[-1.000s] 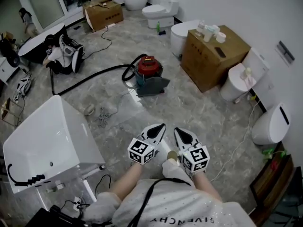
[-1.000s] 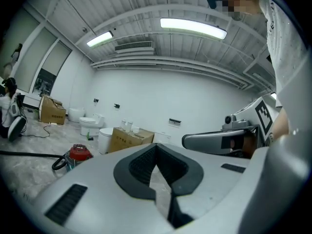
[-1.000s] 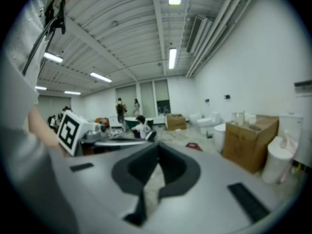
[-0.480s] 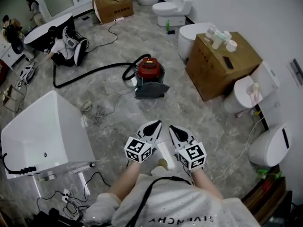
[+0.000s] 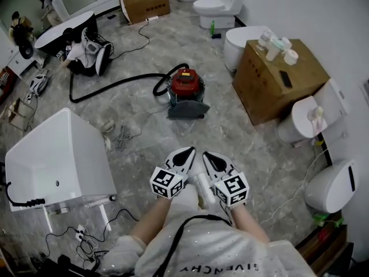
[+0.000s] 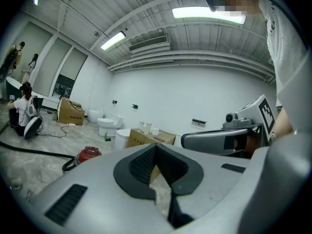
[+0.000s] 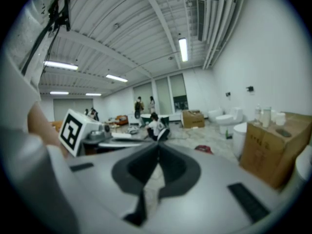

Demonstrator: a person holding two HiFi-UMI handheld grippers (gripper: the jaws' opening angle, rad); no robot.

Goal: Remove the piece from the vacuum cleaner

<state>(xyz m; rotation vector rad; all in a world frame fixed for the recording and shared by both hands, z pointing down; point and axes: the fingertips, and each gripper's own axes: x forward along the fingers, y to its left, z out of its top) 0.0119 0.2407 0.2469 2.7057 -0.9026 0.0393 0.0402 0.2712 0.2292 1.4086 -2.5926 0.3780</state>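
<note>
A red canister vacuum cleaner (image 5: 185, 86) stands on the marble floor ahead of me, with a grey piece (image 5: 188, 108) at its front and a black hose (image 5: 109, 85) running off to the left. It shows small in the left gripper view as the vacuum cleaner (image 6: 88, 153) and in the right gripper view as the vacuum cleaner (image 7: 203, 149). My left gripper (image 5: 188, 152) and right gripper (image 5: 207, 156) are held side by side close to my body, well short of the vacuum. Both are shut with nothing between their jaws.
A white bathtub (image 5: 57, 160) stands at my left with cables on the floor beside it. A cardboard box (image 5: 277, 79) with bottles on top and several toilets (image 5: 331, 183) line the right wall. A person (image 5: 78, 51) sits on the floor at the far left.
The view has moved forward and tilted: the vacuum sits slightly nearer and more central. Both grippers stay shut and close together, shifted a little toward my body.
</note>
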